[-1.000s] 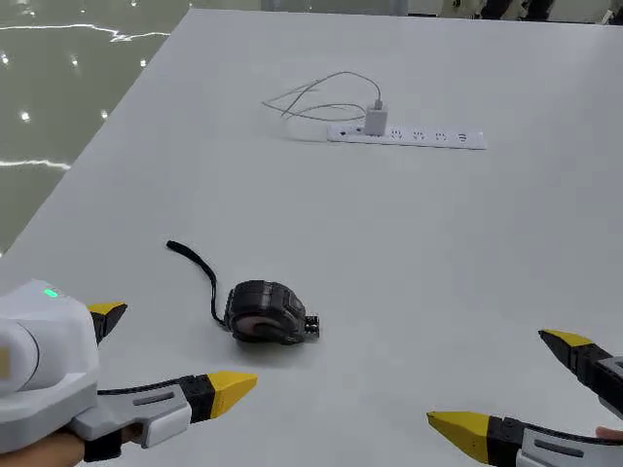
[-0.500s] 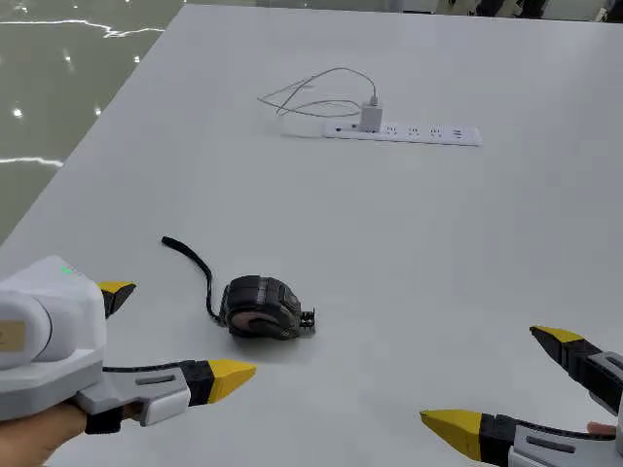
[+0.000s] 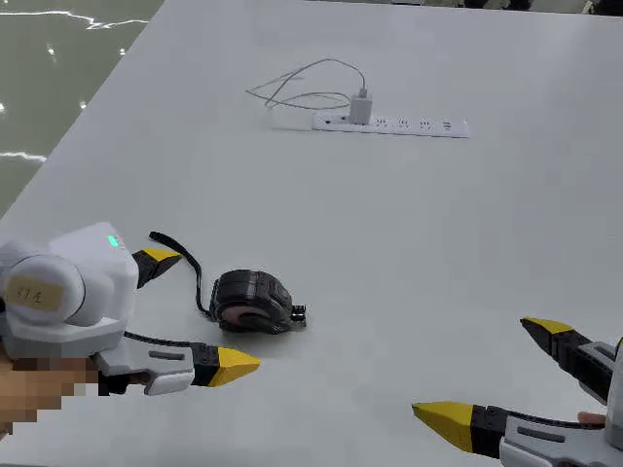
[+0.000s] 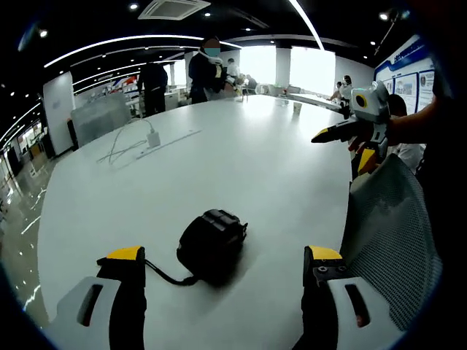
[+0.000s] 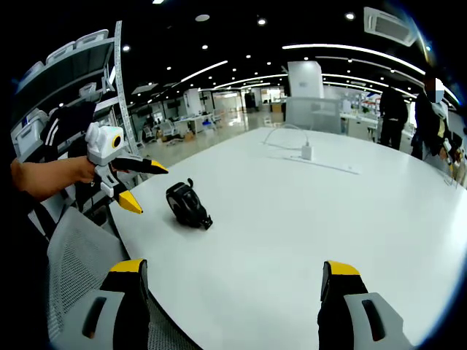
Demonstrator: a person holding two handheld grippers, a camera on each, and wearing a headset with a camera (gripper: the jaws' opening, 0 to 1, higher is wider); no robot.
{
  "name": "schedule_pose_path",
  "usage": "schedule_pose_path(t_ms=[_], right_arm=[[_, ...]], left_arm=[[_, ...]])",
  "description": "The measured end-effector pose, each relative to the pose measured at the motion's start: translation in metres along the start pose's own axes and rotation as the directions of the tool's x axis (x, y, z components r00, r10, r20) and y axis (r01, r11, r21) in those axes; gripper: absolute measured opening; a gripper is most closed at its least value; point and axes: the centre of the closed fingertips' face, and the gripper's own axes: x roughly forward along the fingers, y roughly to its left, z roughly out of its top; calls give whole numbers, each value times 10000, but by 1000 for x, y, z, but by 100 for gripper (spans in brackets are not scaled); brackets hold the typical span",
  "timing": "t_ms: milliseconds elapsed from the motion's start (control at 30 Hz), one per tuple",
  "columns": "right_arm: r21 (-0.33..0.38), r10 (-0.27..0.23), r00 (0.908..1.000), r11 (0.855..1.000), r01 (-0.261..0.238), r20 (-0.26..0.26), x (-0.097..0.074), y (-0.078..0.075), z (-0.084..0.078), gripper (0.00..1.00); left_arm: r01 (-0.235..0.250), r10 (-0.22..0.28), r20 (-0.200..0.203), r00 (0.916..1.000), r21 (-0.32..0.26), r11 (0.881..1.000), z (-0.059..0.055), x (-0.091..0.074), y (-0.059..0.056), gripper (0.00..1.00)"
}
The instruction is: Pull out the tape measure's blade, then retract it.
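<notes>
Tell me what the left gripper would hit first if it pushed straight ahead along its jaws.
The left gripper would most likely meet the black, rounded tape measure first: it lies on the white table just ahead, centred between the open jaws. Exact gap is unclear.

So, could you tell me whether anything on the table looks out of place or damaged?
Nothing stands out. The tape measure lies intact on the white table, blade in, its black strap trailing beside it. Farther back, a power strip holds a white charger whose cable lies in loose loops.
</notes>
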Motion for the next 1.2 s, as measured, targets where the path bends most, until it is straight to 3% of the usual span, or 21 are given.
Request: schedule_pose_path(t_ms=[167, 233, 400, 500, 667, 800, 867, 1067, 1200], right_arm=[[6, 15, 10000, 10000, -15, -61, 0, 1, -1, 98], [9, 17, 10000, 10000, -16, -77, 0, 1, -1, 98], [11, 12, 9999, 10000, -12, -116, 1, 1, -2, 98], [-15, 33, 9999, 10000, -33, -161, 2, 2, -2, 97], [-35, 62, 9998, 10000, -63, -208, 4, 3, -1, 97], [-70, 84, 9997, 9999, -86, -213, 5, 4, 0, 97], [-78, 80, 9997, 9999, -82, -233, 5, 4, 0, 97], [-31, 38, 9996, 10000, -39, -278, 5, 3, -1, 97], [-19, 15, 9995, 10000, -16, -311, 5, 2, -1, 97]], left_arm=[[441, -431, -267, 9987, 376, 9983, -6, 13, 5, 79], [734, -725, -137, 9973, 760, 9944, -4, 17, 5, 73], [1280, -1261, -239, 9917, 1083, 9858, -8, 26, 8, 58], [1540, -1512, -318, 9880, 1264, 9799, -7, 30, 10, 57], [2124, -2028, -681, 9768, 1947, 9576, -7, 37, 10, 54], [2669, -2533, -882, 9634, 2223, 9377, -6, 42, 7, 50], [2758, -2598, -974, 9607, 2316, 9329, -7, 45, 8, 50], [3447, -3203, -1337, 9378, 2521, 9042, -11, 51, 2, 46], [3523, -3298, -1266, 9355, 2659, 8973, -10, 54, 2, 46]])
